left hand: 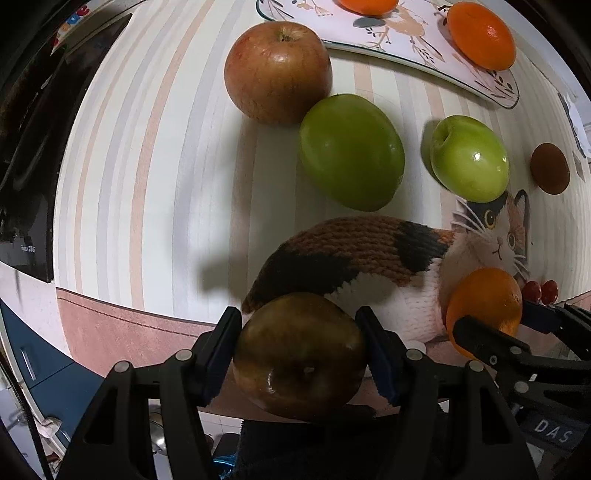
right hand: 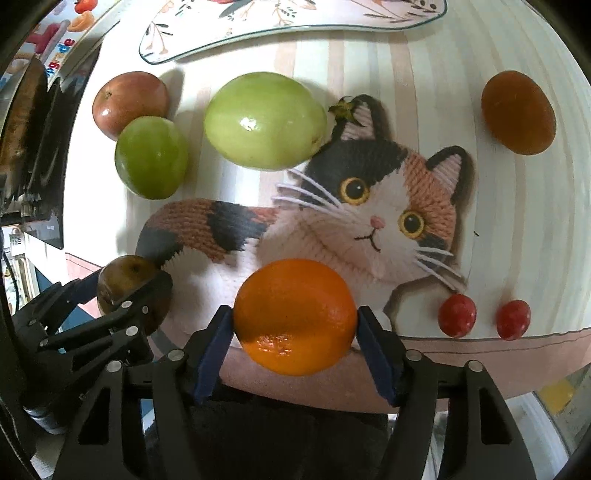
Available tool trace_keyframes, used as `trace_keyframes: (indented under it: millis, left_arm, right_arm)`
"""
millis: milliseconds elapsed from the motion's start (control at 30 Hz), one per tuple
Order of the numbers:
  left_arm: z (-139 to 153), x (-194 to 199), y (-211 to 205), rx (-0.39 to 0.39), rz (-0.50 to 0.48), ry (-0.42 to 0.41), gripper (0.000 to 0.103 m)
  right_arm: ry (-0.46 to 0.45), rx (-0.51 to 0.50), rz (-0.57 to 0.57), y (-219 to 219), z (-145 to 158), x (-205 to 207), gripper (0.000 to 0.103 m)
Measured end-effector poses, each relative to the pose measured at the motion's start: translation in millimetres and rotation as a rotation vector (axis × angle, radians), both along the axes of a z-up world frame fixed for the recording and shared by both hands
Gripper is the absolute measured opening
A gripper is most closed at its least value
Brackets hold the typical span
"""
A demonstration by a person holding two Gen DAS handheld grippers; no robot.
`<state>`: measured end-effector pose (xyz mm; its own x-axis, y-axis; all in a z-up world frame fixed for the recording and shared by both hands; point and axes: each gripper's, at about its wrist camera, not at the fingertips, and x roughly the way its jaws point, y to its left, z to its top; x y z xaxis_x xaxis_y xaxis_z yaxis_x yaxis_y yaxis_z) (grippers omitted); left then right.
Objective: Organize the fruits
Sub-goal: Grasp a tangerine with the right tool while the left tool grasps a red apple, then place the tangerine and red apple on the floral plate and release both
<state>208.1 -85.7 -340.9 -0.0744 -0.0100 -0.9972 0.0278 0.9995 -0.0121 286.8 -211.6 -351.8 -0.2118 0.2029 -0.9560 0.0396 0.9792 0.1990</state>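
My left gripper is shut on a dark brown-red apple, held above the near edge of the cat-print mat. My right gripper is shut on an orange, also seen at the right of the left wrist view. On the mat lie a red apple, two green apples, a brown fruit and two small red fruits. A patterned plate at the far side holds two oranges.
The mat's pink border marks the near table edge. A dark appliance stands at the left. Blue cabinets show below the table edge.
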Motion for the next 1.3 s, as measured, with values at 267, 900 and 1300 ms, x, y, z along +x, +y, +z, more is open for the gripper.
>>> trace_keyframes:
  millis: [267, 900, 1300]
  left_arm:
    - [31.0, 15.3, 11.6, -0.042, 0.01, -0.032, 0.062]
    - [120.3, 199.4, 37.7, -0.12, 0.021, -0.172, 0.062]
    - [27.8, 291.8, 49.1, -0.078, 0.04, -0.003, 0.062]
  right_arm:
    - [-0.074, 0.018, 0.045, 0.0, 22.2, -0.7, 0.068]
    - [-0.285, 0.117, -0.057, -26.3, 105.0, 133.3, 0.068]
    - [-0.15, 0.042, -0.059, -5.4, 13.2, 225.2, 0.068]
